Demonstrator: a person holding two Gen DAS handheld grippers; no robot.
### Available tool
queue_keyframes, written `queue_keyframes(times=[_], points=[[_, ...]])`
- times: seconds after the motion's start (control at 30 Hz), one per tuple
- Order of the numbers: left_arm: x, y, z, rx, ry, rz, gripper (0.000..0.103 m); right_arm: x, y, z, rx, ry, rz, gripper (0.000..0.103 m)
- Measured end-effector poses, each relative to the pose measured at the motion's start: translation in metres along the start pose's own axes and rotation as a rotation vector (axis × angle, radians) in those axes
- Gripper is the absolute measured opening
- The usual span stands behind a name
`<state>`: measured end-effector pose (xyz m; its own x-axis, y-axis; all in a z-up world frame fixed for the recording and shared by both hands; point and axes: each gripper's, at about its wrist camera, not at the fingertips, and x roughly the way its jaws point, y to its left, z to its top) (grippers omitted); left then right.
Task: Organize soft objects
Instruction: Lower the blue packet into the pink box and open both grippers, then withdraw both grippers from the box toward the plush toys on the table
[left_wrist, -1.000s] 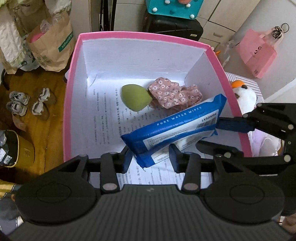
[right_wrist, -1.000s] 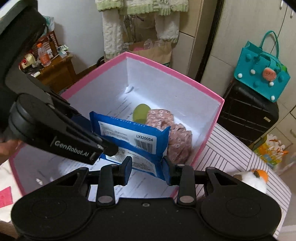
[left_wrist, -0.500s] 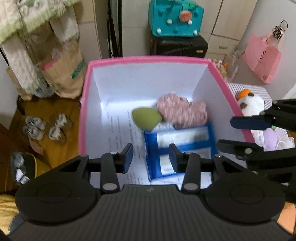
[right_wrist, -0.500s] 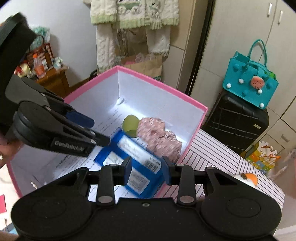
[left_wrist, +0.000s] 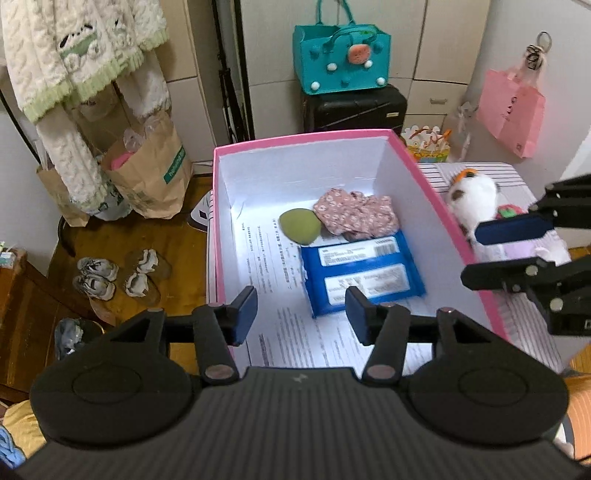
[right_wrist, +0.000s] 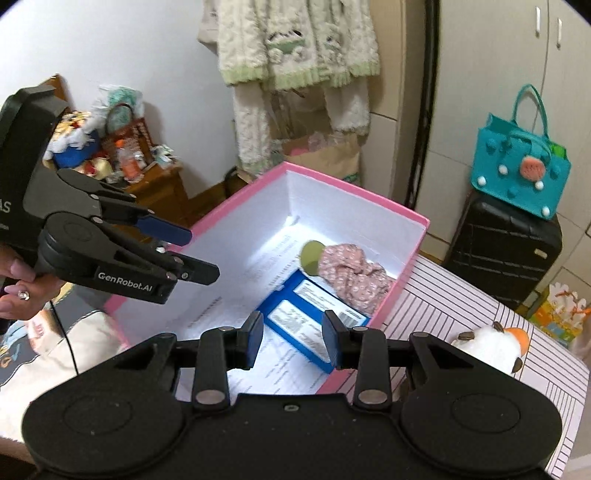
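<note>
Pink box (left_wrist: 436, 206) holding one wipes pack (left_wrist: 360, 273), one green sponge (left_wrist: 300, 230), one floral cloth (left_wrist: 356, 216), both tools (left_wrist: 301, 314) (right_wrist: 291, 341) apart, empty.

Readable text
"GenRobot.AI" is printed in white on the left gripper (right_wrist: 201, 254); other print is too blurred to read.

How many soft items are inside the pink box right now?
3. The blue wipes pack lies flat near the box's right wall; the floral cloth sits beyond it toward the far wall; the green sponge is left of the cloth. Something could be hidden under them.
</note>
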<state>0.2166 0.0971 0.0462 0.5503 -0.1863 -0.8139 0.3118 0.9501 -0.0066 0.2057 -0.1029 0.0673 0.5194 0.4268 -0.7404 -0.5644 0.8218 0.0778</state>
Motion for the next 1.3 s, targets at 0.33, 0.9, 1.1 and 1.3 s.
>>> queue_keyframes(times=[0.33,0.9,1.1,1.3], points=[[-0.067,-0.03,-0.021,0.052,-0.001,-0.054,0.058,-0.066,0.016,-0.017,-0.059,-0.04,0.058,0.041],[-0.117,-0.114,-0.061,0.207,-0.041,-0.106,0.062,-0.145,-0.002,-0.09,-0.08,-0.082,0.046,0.046],[-0.111,-0.146,-0.069,0.27,-0.037,-0.138,0.062,-0.146,-0.02,-0.121,-0.041,-0.074,0.048,0.048],[-0.103,-0.175,-0.08,0.336,-0.115,-0.111,0.062,-0.136,-0.041,-0.156,0.014,-0.048,0.049,0.048]])
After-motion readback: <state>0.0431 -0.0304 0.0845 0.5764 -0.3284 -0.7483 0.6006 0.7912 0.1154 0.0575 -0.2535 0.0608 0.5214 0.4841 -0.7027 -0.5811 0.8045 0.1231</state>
